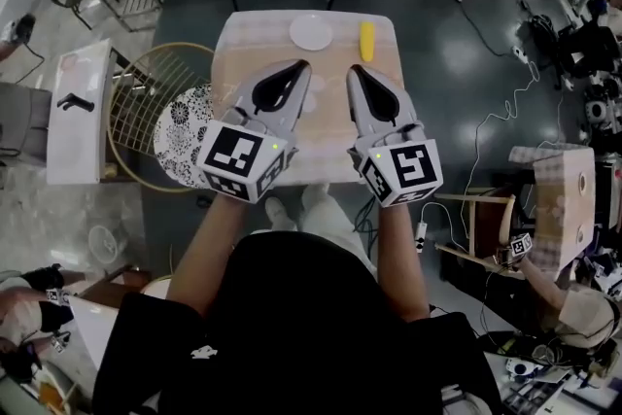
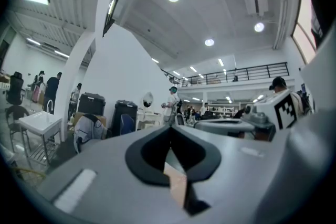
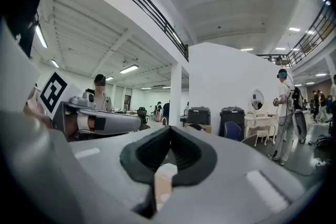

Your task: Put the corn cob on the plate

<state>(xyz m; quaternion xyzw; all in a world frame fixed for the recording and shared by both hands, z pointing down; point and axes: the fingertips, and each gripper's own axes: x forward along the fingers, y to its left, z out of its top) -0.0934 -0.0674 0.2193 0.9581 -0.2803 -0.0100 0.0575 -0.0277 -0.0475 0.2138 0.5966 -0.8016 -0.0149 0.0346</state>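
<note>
The table (image 1: 326, 92) top looks like pale matt wood; by its far edge the plate (image 1: 311, 31) is smooth white, the corn cob (image 1: 366, 39) dull yellow. The left gripper (image 1: 303, 65) and right gripper (image 1: 354, 69) have matt grey plastic shells, lined black

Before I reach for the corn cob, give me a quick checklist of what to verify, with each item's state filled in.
1. Corn cob in sight and uncovered: ok, it lies near the far edge of the table.
2. Plate free to take it: ok, nothing on it; it sits left of the cob and apart from it.
3. Right tongs open for a grasp: not ok, shut and empty.
4. Left tongs out of the way: ok, shut, empty, short of the plate.
5. Way from the right tongs to the cob: ok, nothing stands between.
6. Whether the cob will roll when touched: cannot tell.
</note>
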